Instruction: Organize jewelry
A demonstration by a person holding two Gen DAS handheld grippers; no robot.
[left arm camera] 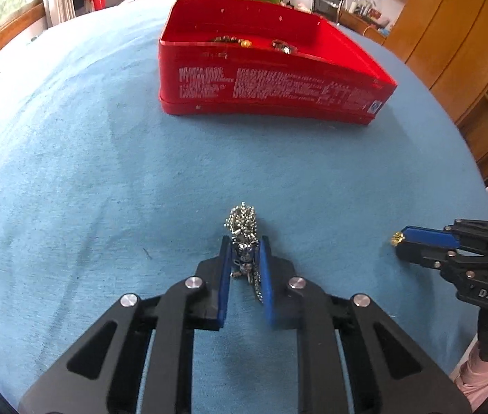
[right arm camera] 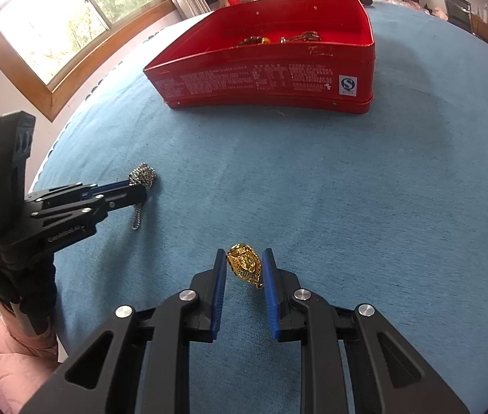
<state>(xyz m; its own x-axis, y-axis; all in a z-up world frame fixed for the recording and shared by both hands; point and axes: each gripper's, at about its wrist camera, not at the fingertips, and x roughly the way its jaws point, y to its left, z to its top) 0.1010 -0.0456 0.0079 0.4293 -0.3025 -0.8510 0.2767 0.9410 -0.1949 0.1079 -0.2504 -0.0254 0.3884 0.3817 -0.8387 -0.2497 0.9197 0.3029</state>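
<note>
Left tongs (left arm camera: 244, 245) pinch silver chain (left arm camera: 242, 220); right tongs (right arm camera: 244, 258) pinch gold jewelry (right arm camera: 245, 265) (both narrow).

Your bed (right arm camera: 382, 189) wears a blue cover; on it sit a red tin (right arm camera: 278, 79) far off, a silver chain (left arm camera: 242, 220) and a gold pendant (right arm camera: 244, 264) nearer you.

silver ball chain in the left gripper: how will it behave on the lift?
Likely floppy: the silver ball chain is bunched in a heap at the left gripper tips, with a loose tail hanging below the fingers in the right wrist view. Expect the tail to dangle and swing. The small round beads look slippery, so strands might slide out of the pads.
</note>
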